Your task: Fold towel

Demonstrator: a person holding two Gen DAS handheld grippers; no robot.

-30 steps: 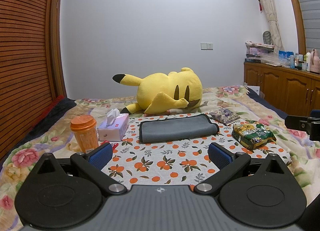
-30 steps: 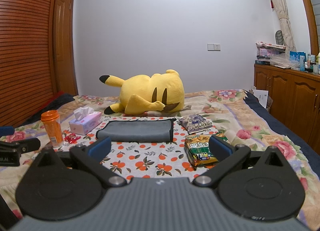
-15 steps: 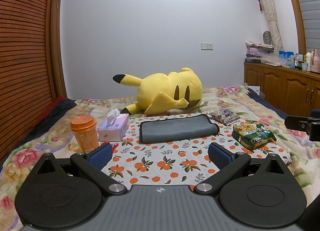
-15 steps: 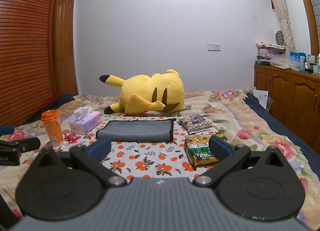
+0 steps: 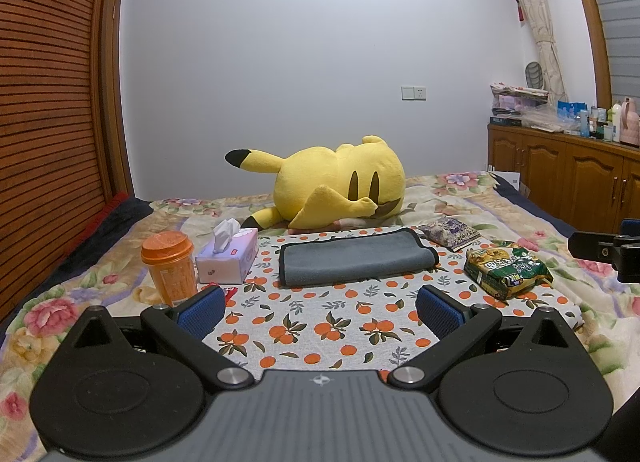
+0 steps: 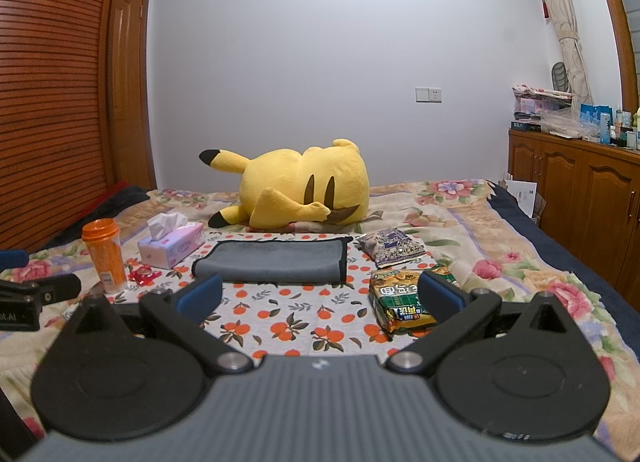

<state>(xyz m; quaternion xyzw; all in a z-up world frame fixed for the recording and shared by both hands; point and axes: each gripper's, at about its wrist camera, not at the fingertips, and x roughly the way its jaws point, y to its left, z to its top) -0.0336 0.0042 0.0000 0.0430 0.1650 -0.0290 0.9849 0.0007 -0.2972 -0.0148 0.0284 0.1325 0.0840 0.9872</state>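
The towel (image 5: 356,258) was seen as soft, matt grey cloth, edged in black, lying on a thin printed cloth (image 5: 320,318) with oranges. Beneath that, a fuzzier floral blanket (image 5: 472,197) was spread. The plush (image 5: 336,181) was of matt yellow pile. The tissue box (image 5: 228,258) appeared wrapped in smooth, slightly shiny film, with crumpled paper at the top. The cup (image 5: 170,266) looked of smooth orange plastic. The snack bags (image 5: 506,268) were of glossy, creased foil. The left gripper (image 5: 320,308) and right gripper (image 6: 320,298) were built of matt black plastic, with ribbed grey housing, bright metal pivots and textured blue pads (image 5: 202,308). The cabinets (image 5: 560,177) showed varnished, glossy wood.
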